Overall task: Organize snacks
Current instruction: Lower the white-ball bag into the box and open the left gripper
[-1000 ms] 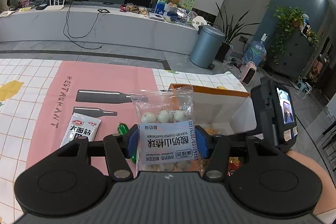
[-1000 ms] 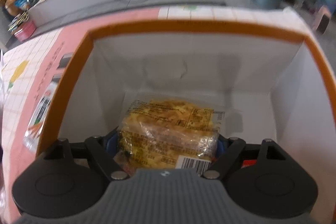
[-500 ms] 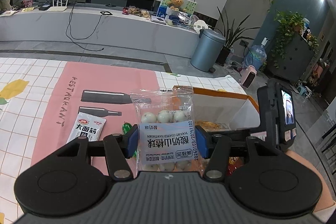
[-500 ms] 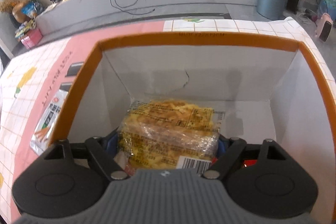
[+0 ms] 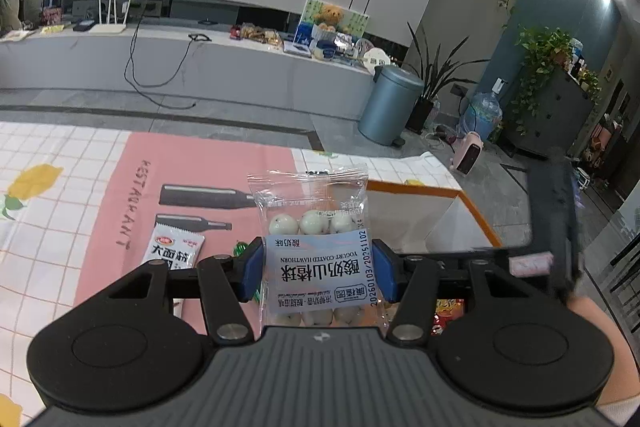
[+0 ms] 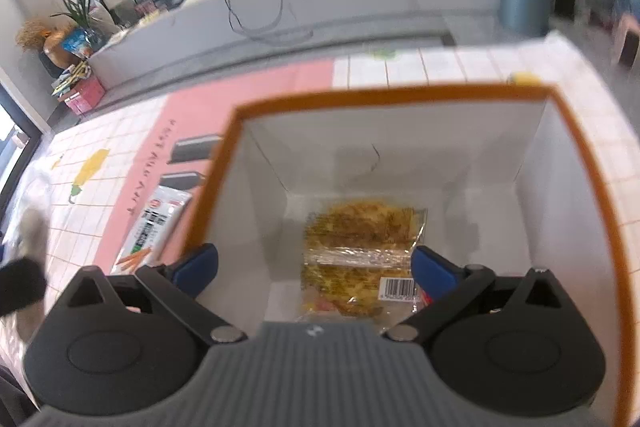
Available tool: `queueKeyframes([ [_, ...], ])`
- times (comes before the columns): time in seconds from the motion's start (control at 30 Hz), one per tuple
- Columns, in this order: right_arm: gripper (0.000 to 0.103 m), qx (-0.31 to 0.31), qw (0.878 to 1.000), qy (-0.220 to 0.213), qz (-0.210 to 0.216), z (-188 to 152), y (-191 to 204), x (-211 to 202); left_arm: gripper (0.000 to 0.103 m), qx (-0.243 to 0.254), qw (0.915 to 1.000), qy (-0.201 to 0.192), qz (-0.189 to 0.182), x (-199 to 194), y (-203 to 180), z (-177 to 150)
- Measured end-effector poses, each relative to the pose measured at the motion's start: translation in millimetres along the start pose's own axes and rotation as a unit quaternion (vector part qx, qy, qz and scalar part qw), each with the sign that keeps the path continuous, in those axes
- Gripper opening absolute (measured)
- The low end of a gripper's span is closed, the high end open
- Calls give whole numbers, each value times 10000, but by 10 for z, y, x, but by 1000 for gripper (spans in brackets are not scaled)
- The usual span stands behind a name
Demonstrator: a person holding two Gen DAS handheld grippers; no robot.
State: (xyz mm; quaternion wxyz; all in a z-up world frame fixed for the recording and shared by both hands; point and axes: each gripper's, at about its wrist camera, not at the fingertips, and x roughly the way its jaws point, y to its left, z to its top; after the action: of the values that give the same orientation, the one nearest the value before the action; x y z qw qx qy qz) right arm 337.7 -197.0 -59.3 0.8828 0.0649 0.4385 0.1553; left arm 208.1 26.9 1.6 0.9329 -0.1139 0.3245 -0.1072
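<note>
Right tool (image 6: 314, 265) spread wide over box (image 6: 392, 95), yellow pack (image 6: 362, 259) lying inside; left tool (image 5: 318, 269) pinches hawthorn bag (image 5: 316, 247) beside box — prob. goes in next.

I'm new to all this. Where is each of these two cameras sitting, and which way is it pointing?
Left wrist view: sits on the left gripper, looking level across the table toward the TV wall; its fingers pinch a hawthorn ball packet, and a bit of the person's arm shows at lower right.
Right wrist view: sits on the right gripper, looking down into the orange-rimmed box; its fingers stand apart over a yellow snack packet.
Shared: the box, the pink mat, the white noodle packet, the bin.
</note>
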Motion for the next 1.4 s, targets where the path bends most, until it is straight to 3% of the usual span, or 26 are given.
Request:
queueKeyframes([
  [0.17,100,258,9925,-1041,-585,-125,-30,-570,63,64,9999,-105,17,-111,-98,34],
  [0.3,100,632,9803,-1570,-1017,-270,-168,-1000,63,175,9998,14,-120,-73,-234,20],
  [0.5,100,1063,9644,-1768,-1654,-403,-595,-1311,63,371,9971,567,-331,252,-558,-48],
  [0.83,100,2040,9451,-1825,-1785,-637,-1338,-1376,63,742,9906,1114,-271,992,-1197,-59],
  [1.03,100,2467,9335,-1824,-1855,-702,-1625,-1406,63,1118,9800,1645,-76,1604,-1553,-136],
  [1.17,100,2662,9269,-1922,-1819,-717,-1687,-1441,64,822,9804,1777,242,1859,-1557,-163],
  [1.3,100,2670,9267,-1935,-1804,-680,-1666,-1444,77,785,9810,1774,100,2029,-1552,-65],
  [1.4,100,2404,9351,-1959,-1718,-658,-1606,-1428,86,865,9800,1758,354,2005,-1572,-22],
])
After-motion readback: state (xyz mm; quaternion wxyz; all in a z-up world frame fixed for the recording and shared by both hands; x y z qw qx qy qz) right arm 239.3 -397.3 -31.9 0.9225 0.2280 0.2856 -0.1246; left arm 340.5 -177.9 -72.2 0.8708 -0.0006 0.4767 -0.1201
